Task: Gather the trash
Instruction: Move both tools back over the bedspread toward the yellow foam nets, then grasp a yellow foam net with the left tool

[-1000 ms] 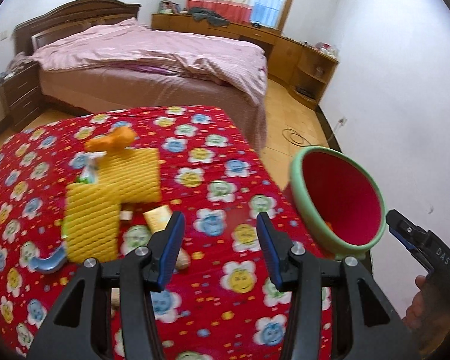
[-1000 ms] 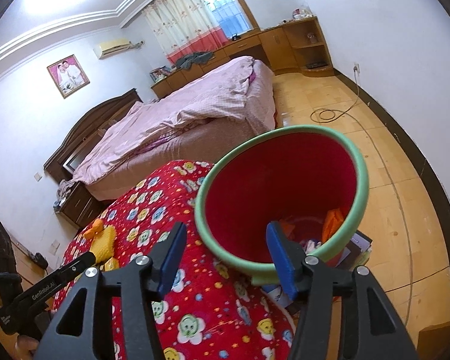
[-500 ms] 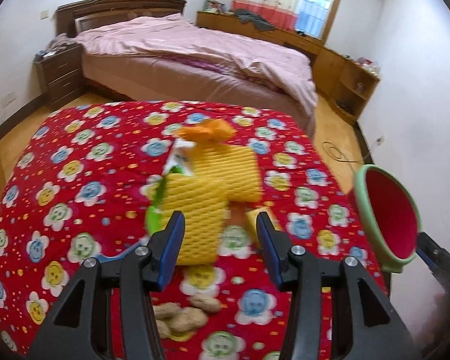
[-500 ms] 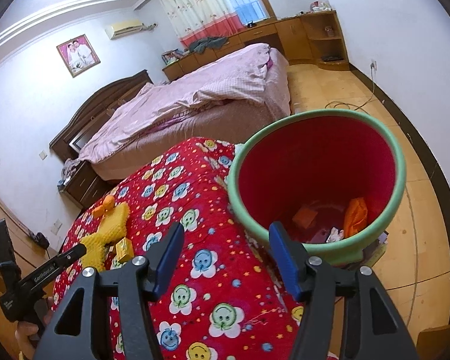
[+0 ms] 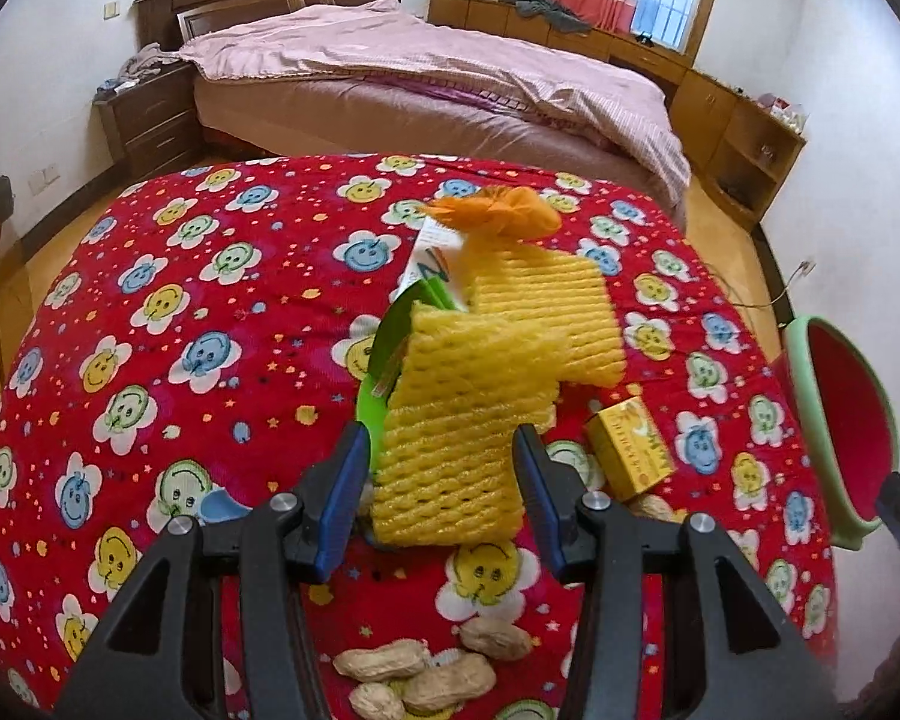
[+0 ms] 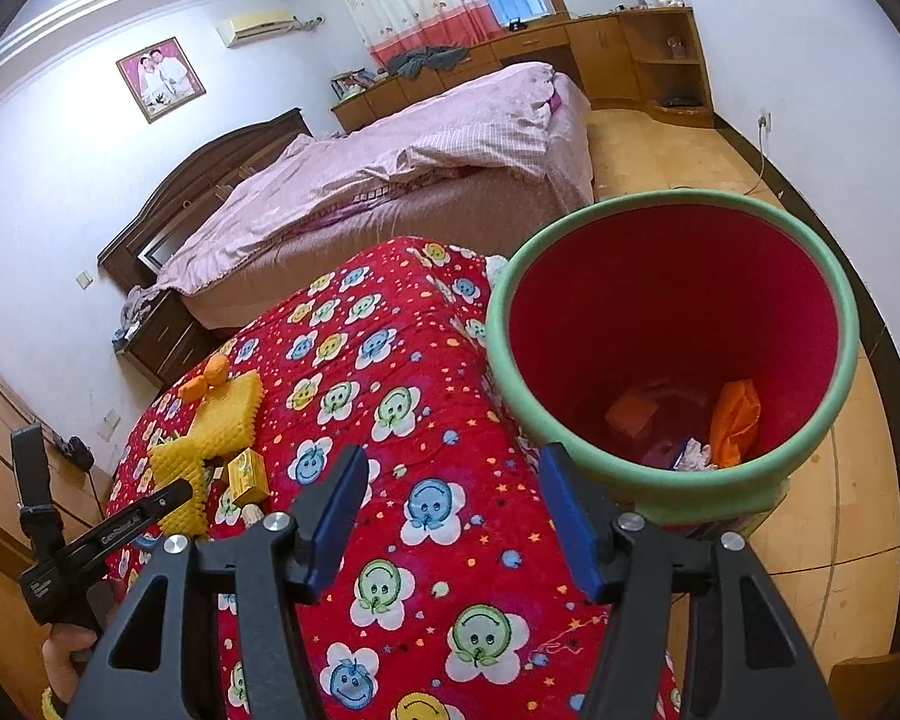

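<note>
Left gripper (image 5: 441,495) fingers spread around yellow foam net (image 5: 474,420), not pinching. Right gripper (image 6: 453,519) fingers spread, empty, beside red bin (image 6: 672,336).

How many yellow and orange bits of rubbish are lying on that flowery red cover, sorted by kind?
Yellow foam nets: 2
Small yellow box: 1
Crumpled orange bag: 1
Total: 4
</note>
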The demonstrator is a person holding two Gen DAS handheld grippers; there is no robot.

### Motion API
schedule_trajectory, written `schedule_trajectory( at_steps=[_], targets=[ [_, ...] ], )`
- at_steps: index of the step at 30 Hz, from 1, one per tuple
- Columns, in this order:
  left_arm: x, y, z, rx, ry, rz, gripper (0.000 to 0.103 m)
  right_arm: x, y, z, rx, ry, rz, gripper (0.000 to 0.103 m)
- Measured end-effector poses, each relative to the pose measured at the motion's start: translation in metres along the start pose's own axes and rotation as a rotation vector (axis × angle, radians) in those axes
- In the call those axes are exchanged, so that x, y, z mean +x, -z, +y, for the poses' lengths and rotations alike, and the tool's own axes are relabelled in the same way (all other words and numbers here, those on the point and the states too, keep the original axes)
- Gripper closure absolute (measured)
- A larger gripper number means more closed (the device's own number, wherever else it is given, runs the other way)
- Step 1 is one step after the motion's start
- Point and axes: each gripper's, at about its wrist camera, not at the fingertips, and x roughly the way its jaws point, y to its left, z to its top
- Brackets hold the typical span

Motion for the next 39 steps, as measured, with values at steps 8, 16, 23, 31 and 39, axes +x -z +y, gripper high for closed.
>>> schedule_trajectory(
  at_steps=[8, 16, 23, 31, 39],
  targets=[
    [-0.003, 0.002, 0.006, -0.008, 0.005, -0.014, 0.083, 0.007, 0.003, 0.007, -0.016, -0.011, 0.020, 0.041],
    [-0.024, 0.006, 0.014, -0.035, 0.085, -0.048, 0.090, 0.012, 0.007, 0.022, -0.047, -0.031, 0.037, 0.041],
    [-0.049, 0.007, 0.026, -0.065, 0.106, -0.096, 0.090, 0.021, 0.009, 0.045, -0.096, -0.062, 0.060, 0.041],
    [-0.059, 0.008, 0.053, -0.129, 0.073, -0.122, 0.090, 0.040, 0.013, 0.080, -0.165, -0.106, 0.099, 0.041],
    [-0.060, 0.012, 0.073, -0.169, 0.031, -0.132, 0.090, 0.066, 0.020, 0.116, -0.239, -0.134, 0.154, 0.041]
  ],
)
